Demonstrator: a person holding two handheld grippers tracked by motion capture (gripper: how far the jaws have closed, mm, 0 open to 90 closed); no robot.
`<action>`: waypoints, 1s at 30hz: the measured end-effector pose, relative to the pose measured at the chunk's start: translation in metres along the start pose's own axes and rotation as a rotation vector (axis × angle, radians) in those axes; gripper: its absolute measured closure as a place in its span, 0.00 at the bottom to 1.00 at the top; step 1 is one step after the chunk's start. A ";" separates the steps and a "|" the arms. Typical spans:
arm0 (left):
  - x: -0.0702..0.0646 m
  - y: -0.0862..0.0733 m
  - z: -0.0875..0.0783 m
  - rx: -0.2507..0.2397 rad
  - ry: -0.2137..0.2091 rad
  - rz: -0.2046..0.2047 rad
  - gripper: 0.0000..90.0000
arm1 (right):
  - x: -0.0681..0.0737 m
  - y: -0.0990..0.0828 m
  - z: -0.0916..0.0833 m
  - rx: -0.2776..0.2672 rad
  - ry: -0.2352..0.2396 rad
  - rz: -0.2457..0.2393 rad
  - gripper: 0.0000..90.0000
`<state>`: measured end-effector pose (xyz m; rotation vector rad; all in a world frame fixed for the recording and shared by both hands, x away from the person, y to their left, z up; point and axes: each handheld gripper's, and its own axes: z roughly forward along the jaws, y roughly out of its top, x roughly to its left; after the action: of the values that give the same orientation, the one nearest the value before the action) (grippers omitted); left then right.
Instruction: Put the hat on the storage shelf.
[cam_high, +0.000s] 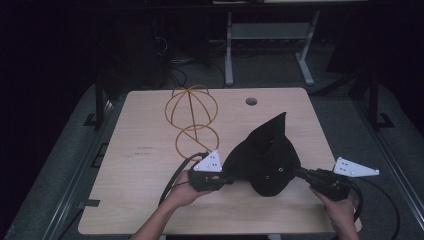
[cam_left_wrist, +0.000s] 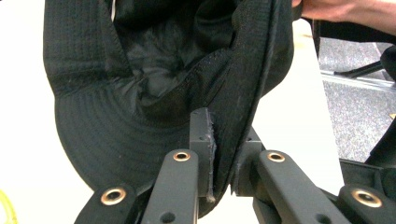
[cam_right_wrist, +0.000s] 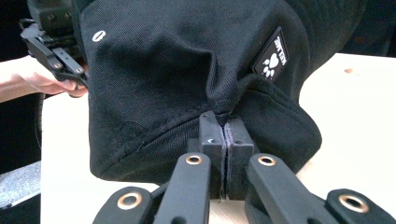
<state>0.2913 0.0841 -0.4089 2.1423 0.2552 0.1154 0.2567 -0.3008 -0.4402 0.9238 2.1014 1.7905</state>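
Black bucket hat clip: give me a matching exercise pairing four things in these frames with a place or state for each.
Things:
1. black bucket hat
2. yellow wire stand
3. paw-print label
4. round hole

Places or states:
A. in the tabletop near the far edge
B. sewn on the hat's crown
C. pinched by the left gripper and right gripper
D. standing free on the table, behind the left gripper

Pairs: 1-C, 2-D, 3-B, 4-A

A yellow wire stand (cam_high: 192, 120) sits on the wooden table (cam_high: 135, 165), toward its far edge.
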 end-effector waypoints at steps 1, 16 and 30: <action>0.000 0.000 0.000 0.000 0.000 0.000 0.89 | 0.000 0.000 0.000 0.000 0.000 0.000 0.99; 0.001 -0.008 -0.005 0.043 0.024 -0.012 0.78 | 0.008 0.024 -0.004 -0.031 -0.025 -0.055 0.99; -0.002 -0.020 -0.016 0.053 0.044 -0.027 0.73 | 0.013 0.048 -0.008 -0.043 -0.039 -0.091 0.99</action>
<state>0.2832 0.1072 -0.4173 2.1896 0.3153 0.1418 0.2569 -0.2970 -0.3895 0.8312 2.0389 1.7514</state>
